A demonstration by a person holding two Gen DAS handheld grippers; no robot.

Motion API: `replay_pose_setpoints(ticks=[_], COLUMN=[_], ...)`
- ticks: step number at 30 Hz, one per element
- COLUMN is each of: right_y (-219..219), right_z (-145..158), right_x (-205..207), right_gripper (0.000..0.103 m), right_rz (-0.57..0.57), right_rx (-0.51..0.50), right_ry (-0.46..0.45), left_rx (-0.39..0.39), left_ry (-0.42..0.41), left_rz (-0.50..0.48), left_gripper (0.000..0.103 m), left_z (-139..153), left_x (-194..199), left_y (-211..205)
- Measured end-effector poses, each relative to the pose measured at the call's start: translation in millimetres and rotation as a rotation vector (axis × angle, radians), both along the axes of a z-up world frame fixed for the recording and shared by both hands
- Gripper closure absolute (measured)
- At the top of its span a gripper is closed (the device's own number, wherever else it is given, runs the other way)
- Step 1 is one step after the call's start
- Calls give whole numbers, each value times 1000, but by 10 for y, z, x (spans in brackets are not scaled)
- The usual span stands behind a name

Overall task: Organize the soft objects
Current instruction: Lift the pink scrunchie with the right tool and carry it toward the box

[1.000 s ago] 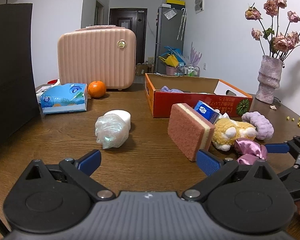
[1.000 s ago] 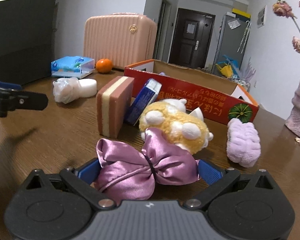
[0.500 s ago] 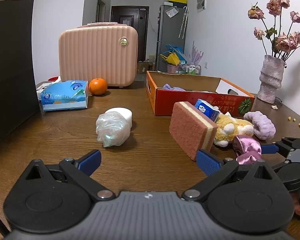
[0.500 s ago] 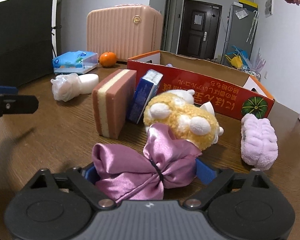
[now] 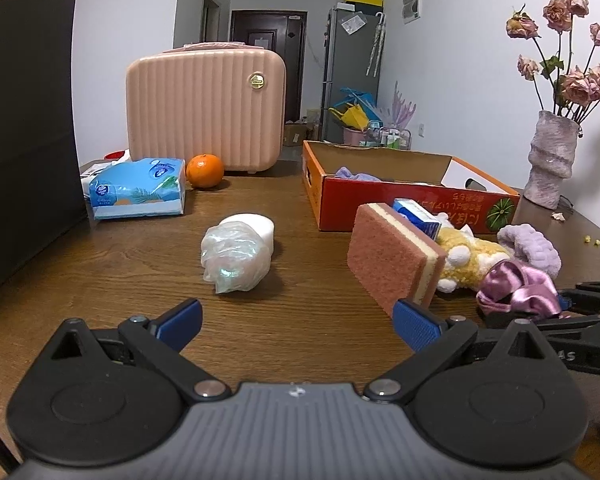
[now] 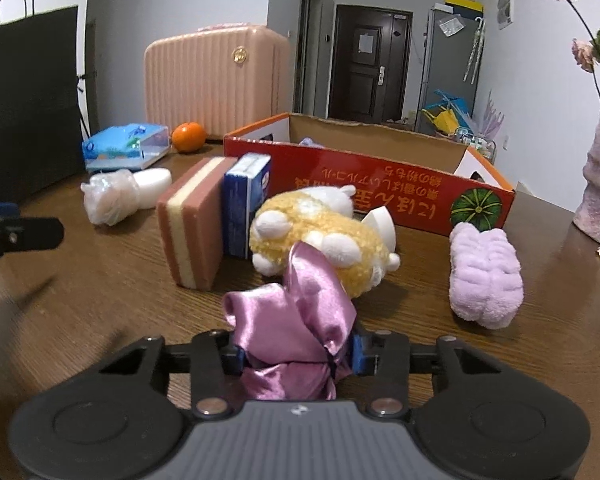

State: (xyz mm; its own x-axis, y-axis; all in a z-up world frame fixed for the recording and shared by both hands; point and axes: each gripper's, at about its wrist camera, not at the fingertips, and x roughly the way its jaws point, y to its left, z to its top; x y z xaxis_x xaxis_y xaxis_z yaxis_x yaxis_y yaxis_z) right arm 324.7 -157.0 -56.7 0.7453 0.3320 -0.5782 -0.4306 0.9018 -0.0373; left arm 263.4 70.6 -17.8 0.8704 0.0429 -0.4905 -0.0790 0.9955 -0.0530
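Brown wooden table [image 5: 300, 276]: carries everything; its grain runs across the view.
Left gripper [image 5: 296, 322]: jaws wide apart over bare wood at the near left, holding nothing; probably waiting its turn.
Crinkled clear plastic bag over a white roll [image 5: 236, 252]: lies left of centre, untouched.
Pink-and-cream rectangular sponge [image 6: 192, 232]: stands on edge, with a blue-and-white tissue pack [image 6: 246, 204] upright just beside it.
Yellow-and-white plush toy [image 6: 324, 240]: lies just behind the bow.
Pink satin fabric bow [image 6: 296, 320]: bunched up at the near centre-right of the table.
Right gripper [image 6: 298, 354]: jaws have just been closing and now pinch the bow.
Red cardboard box with brown inside [image 6: 380, 184]: open-topped, farther back; the likely destination.
Lilac fluffy roll [image 6: 484, 272]: lies to the right.
Room: pink ribbed suitcase [image 5: 204, 108], dark door, grey vase [image 5: 552, 160] at the far right.
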Motion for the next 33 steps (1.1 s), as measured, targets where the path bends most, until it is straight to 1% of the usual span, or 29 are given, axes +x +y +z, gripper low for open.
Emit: replay_pose_setpoints(ticks=[6,12,19,24,33], right_y=[-110,-311,-446,-529,-744], right_z=[127,283,331,336,334], right_x=[-131,-261,-290,-280,-216], right_gripper=[61,61,61,61,61], right_rz=[-20,-70,-103,-118,-157], right_rx=[49,116,148,156,161], right_ry=[-57,-124,-148,-155,-163], left_rx=[7,22,10,9,42], left_ry=[7,10,19,15,-10], left_rz=[16,24,28,0,-95], left_gripper=[0,0,0,0,0], left_z=[-19,-29,0,49,176], left_x=[22,37,59,83,193], left_y=[1,-32,-79,-213,-682])
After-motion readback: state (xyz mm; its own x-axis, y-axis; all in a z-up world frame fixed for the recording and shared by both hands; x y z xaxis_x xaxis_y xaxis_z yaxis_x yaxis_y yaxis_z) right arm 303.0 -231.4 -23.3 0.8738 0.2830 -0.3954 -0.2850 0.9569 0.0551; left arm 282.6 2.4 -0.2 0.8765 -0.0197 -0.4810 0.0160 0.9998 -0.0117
